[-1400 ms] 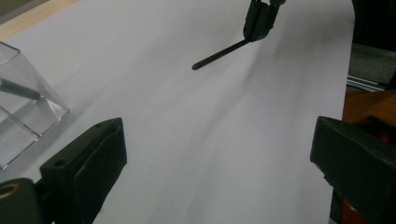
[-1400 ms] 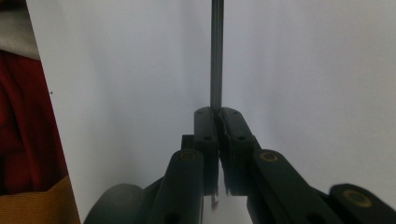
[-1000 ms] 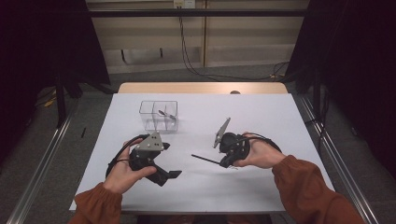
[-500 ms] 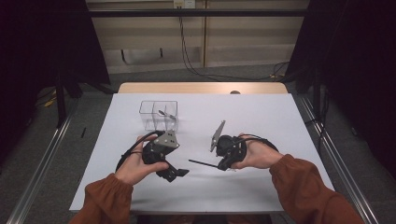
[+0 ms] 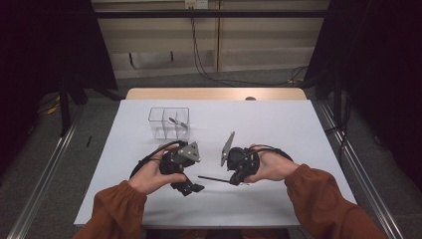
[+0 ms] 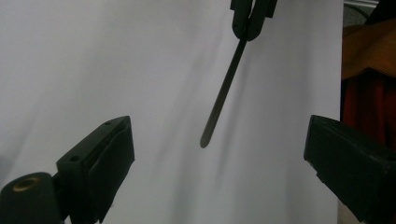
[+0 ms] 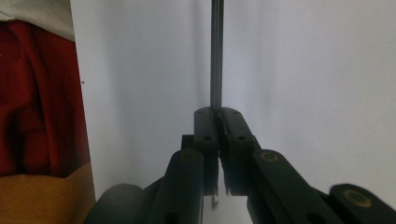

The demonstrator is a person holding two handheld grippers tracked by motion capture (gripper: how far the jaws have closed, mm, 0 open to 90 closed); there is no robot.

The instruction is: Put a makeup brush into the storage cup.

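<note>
Your right gripper (image 5: 233,180) is clamped on one end of a thin dark metal rod (image 6: 223,91), likely a utensil handle, held level above the white table (image 5: 298,129), nearer you than the clear divided container (image 5: 169,122). Your left gripper (image 6: 219,154) stands wide, jaws just closing slightly, nothing between them. Judged light, stiff, slick (free tip may swing): take it mid-shaft, squarely across

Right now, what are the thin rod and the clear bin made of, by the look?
Thin rod: likely metal, dark grey with a dull sheen, slim and straight, tip rounded; coated plastic not excluded. Clear bin: transparent plastic, probably acrylic; the table shows through its walls, edges catch light.
</note>
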